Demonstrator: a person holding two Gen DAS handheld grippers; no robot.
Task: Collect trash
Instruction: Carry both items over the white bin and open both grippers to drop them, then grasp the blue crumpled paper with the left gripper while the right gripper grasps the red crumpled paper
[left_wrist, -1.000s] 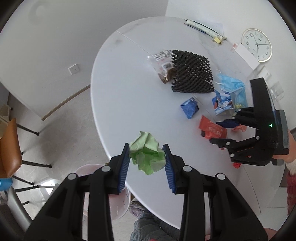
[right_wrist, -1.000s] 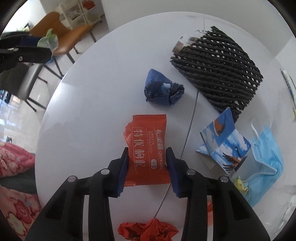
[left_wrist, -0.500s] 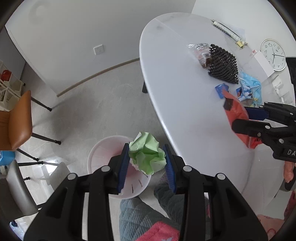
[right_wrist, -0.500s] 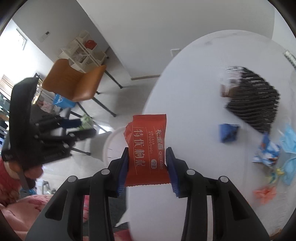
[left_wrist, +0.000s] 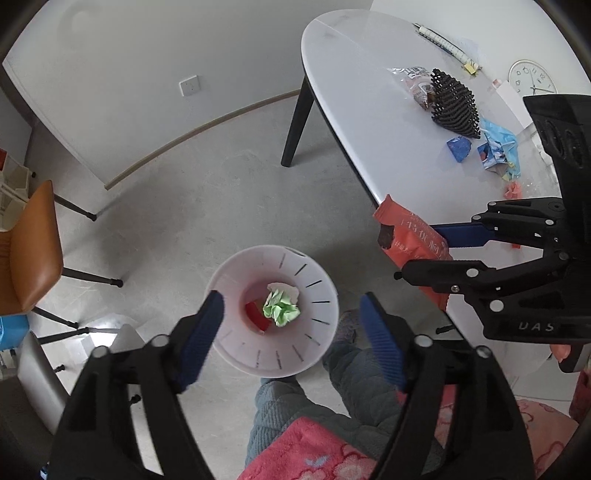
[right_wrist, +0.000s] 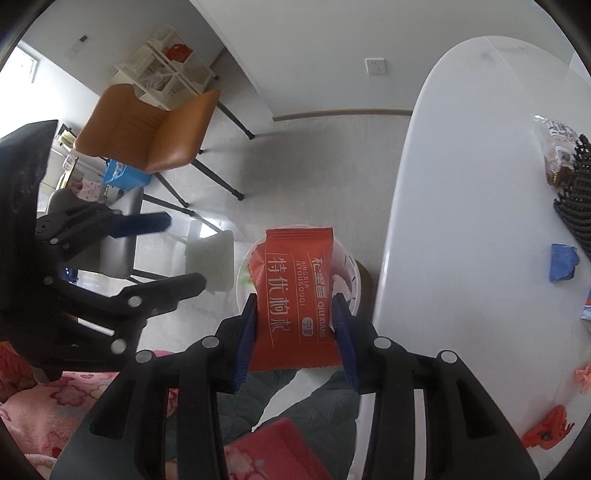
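A white waste bin (left_wrist: 325, 321) stands on the floor beside the table. Inside it lies a crumpled green paper ball (left_wrist: 281, 308) next to a red scrap. My left gripper (left_wrist: 291, 325) hangs above the bin, its jaws opening with nothing between them. My right gripper (right_wrist: 295, 321) is shut on a red snack packet (right_wrist: 295, 291) and holds it off the table's edge, over the bin (right_wrist: 351, 273). In the left wrist view the right gripper (left_wrist: 428, 253) with the packet (left_wrist: 413, 240) shows at the right.
The white table (left_wrist: 369, 110) carries a black foam net (left_wrist: 452, 103), a blue wrapper (left_wrist: 459, 148), a blue mask (left_wrist: 500, 138), red scraps (right_wrist: 550, 424) and a clock (left_wrist: 532, 76). An orange chair (right_wrist: 155, 136) stands on the floor. The person's legs (left_wrist: 306, 413) are below.
My left gripper opened and the green ball dropped into the bin. My right gripper carried the red packet from the table out past its edge, toward the bin.
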